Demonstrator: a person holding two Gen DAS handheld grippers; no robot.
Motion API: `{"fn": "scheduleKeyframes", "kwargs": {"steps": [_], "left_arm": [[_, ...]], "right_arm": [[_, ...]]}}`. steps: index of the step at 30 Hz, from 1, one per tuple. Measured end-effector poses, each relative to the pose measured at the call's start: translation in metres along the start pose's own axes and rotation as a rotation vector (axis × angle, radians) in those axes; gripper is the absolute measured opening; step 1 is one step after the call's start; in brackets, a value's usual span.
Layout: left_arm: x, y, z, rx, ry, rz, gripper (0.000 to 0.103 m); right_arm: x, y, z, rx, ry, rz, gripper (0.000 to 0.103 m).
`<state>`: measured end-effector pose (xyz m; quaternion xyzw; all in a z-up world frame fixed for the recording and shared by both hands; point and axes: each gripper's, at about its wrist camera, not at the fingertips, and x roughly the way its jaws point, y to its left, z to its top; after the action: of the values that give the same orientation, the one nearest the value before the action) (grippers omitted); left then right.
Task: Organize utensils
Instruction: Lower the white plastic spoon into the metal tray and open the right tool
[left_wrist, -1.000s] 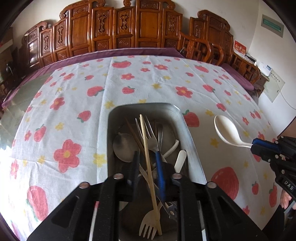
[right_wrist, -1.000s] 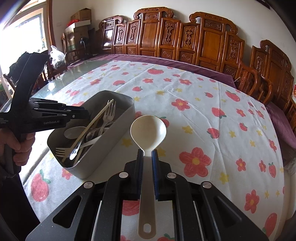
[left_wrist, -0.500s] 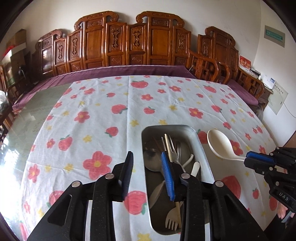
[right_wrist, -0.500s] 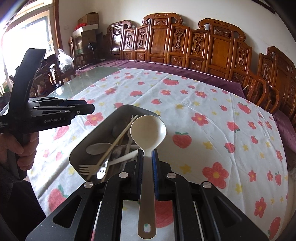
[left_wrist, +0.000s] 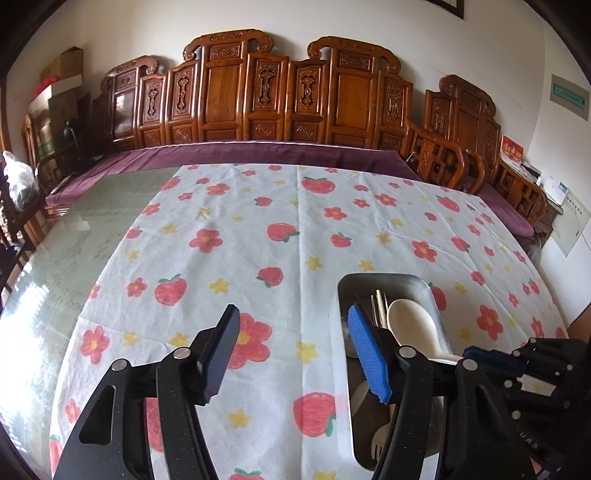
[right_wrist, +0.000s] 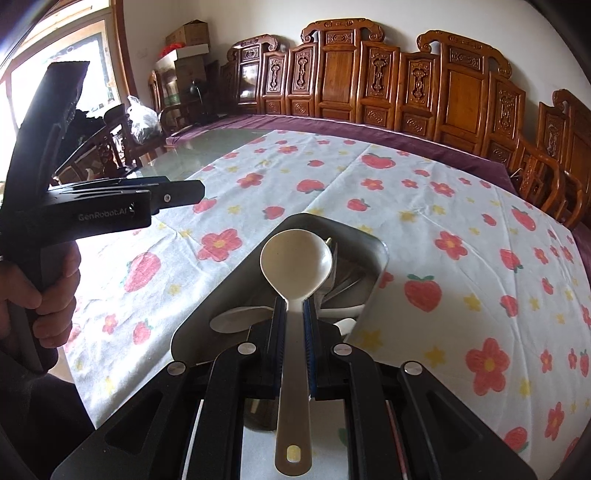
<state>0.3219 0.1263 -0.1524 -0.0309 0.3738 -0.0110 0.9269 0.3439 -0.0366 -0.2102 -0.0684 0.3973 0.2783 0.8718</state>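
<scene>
Partly, the right gripper (right_wrist: 294, 334) hides tray (right_wrist: 380, 254) utensils (right_wrist: 236, 319).

Both wrist views look down—sharing the tray (left_wrist: 424, 284).

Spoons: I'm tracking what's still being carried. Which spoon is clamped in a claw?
The cream spoon, its handle pinched by the right claw above the metal tray; other spoons lie inside.

1. Tablecloth (left_wrist: 295, 236): white, printed with red strawberries, red flowers and small yellow stars.
2. Spoon (right_wrist: 295, 258): cream.
3. Utensil tray (right_wrist: 373, 247): grey metal.
4. Left gripper (left_wrist: 295, 354): black, with blue pads on its fingers (left_wrist: 369, 354).
5. Chairs (left_wrist: 340, 92): carved reddish-brown wood.
</scene>
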Motion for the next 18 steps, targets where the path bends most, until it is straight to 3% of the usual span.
{"fn": "scheduleKeyframes", "kwargs": {"steps": [8, 18], "left_arm": [[0.001, 0.01, 0.0, -0.024, -0.001, 0.029, 0.08], [0.003, 0.013, -0.001, -0.031, 0.007, 0.035, 0.08]], "right_arm": [[0.035, 0.001, 0.008, 0.047, 0.035, 0.005, 0.011], [0.061, -0.002, 0.018, 0.094, 0.055, -0.004, 0.011]]}}
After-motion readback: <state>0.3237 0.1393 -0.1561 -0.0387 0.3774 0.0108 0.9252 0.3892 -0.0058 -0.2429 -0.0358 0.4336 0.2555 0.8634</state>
